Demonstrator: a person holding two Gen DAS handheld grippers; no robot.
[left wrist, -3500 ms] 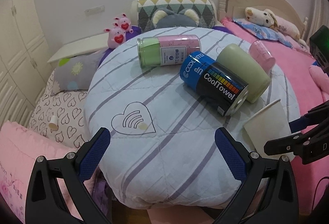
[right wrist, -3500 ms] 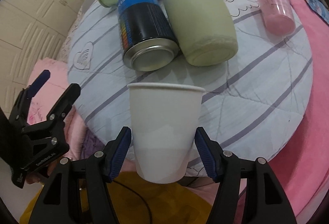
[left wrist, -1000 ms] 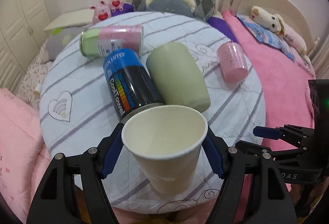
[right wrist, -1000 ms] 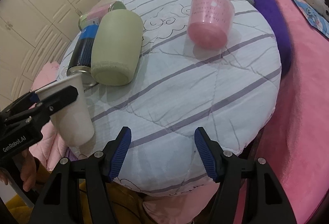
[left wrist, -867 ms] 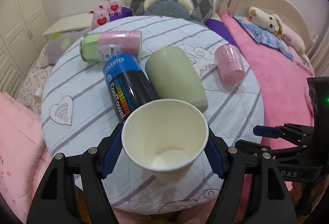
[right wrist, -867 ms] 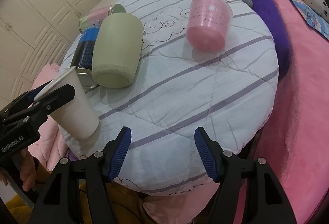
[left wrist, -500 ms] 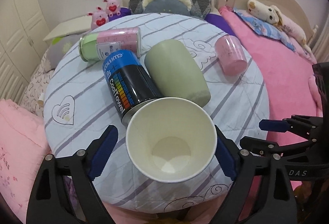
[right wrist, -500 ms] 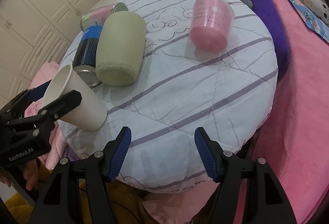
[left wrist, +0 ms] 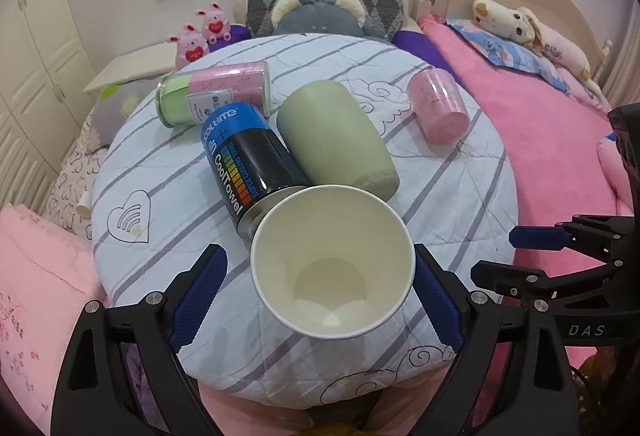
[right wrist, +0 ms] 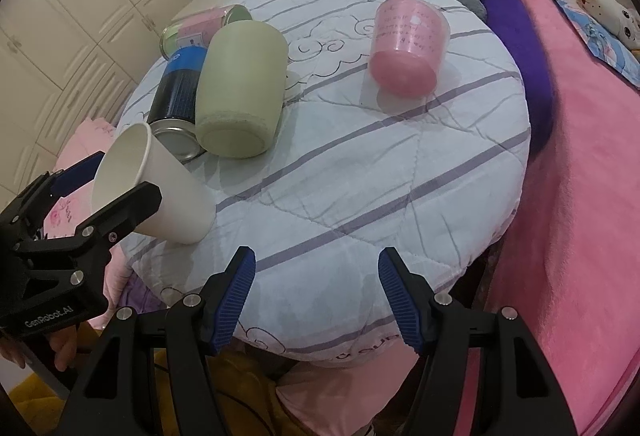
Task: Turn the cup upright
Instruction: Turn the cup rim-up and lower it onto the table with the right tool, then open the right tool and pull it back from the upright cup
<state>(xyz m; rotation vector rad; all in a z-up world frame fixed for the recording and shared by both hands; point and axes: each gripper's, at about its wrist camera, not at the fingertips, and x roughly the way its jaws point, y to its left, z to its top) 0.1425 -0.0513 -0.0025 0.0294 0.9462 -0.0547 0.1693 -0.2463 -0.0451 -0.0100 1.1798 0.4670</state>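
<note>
Since half a second ago left tongs spread wider, releasing white paper cup; it leans tilted, mouth toward camera, base on near left edge of round quilted striped counter, not upright yet. Right tongs released, empty. Blue-black towel can just behind cup.
</note>
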